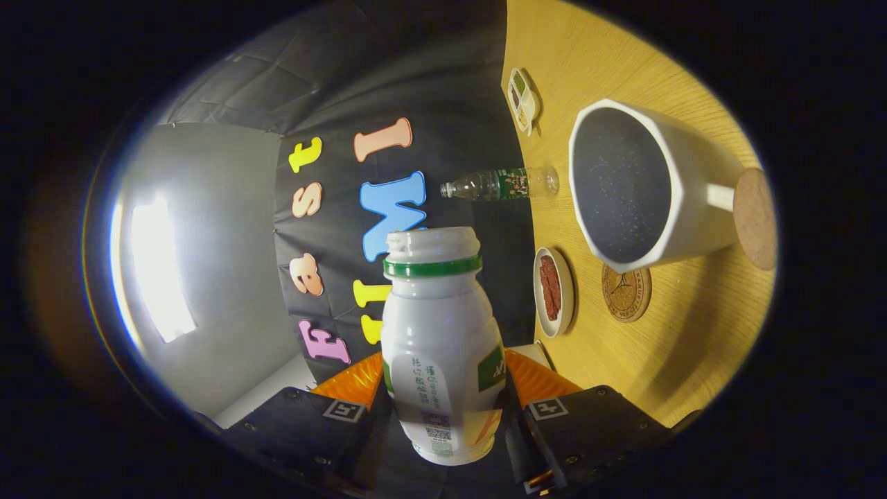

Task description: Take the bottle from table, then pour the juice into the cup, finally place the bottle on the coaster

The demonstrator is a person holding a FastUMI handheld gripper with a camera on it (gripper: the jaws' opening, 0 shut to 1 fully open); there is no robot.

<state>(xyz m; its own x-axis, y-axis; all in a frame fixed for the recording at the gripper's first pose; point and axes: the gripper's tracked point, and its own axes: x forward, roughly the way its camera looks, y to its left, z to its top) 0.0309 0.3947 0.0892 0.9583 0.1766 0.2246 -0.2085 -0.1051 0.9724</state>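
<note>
The tool (443, 409) was clamped on the white bottle (441, 339), with one orange finger (350, 380) pressed to the bottle's side toward nine o'clock and the other pressed to the side toward three o'clock, so that the bottle sat squarely between them. The bottle's green-ringed neck and open, capless mouth pointed toward twelve o'clock, straight ahead of the fingers. The whole view was rolled over, so the wooden surface (665, 360) stood up like a wall off toward three o'clock of the bottle. On that surface, toward two o'clock of the bottle's mouth, was the white cup (693, 187) with a dark speckled inside, its opening turned toward the bottle and a cork-coloured disc at its far end. Just below the cup's rim, toward four o'clock of it, lay the round cork coaster (626, 294), bare. Beside the coaster, toward nine o'clock of it, rested a small white dish (554, 292) holding something red-brown. Further off, a clear plastic water bottle (500, 184) stood at the surface's far edge, and beyond it a small divided tray (523, 99).
</note>
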